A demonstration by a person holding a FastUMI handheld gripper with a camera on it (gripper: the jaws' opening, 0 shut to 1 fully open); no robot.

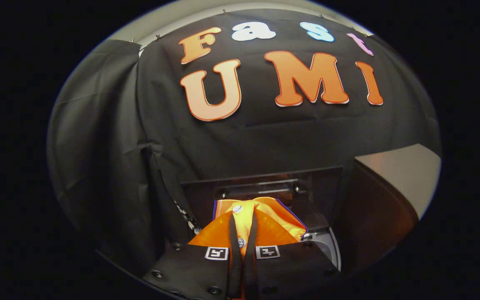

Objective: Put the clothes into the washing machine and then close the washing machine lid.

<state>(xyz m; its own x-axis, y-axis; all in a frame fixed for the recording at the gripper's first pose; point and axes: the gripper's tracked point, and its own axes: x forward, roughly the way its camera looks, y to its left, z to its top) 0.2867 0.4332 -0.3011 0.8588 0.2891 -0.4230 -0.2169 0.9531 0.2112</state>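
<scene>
An orange garment [271,227] with white buttons and a dark blue trim hangs bunched between my two black fingers. My gripper [243,216] is shut on the garment, the fingertips pressed close together on a fold of it near the button strip. Just beyond the garment stands the washing machine's raised dark lid [265,185], upright against the booth wall. A curved grey-white piece of the washing machine's rim [327,243] peeks out to the right of my fingers, below the cloth. The drum's inside is hidden by the garment and my gripper.
A brown cabinet with a pale top [402,175] stands close on the right of the machine. Black cloth [111,158] drapes the wall behind and to the left.
</scene>
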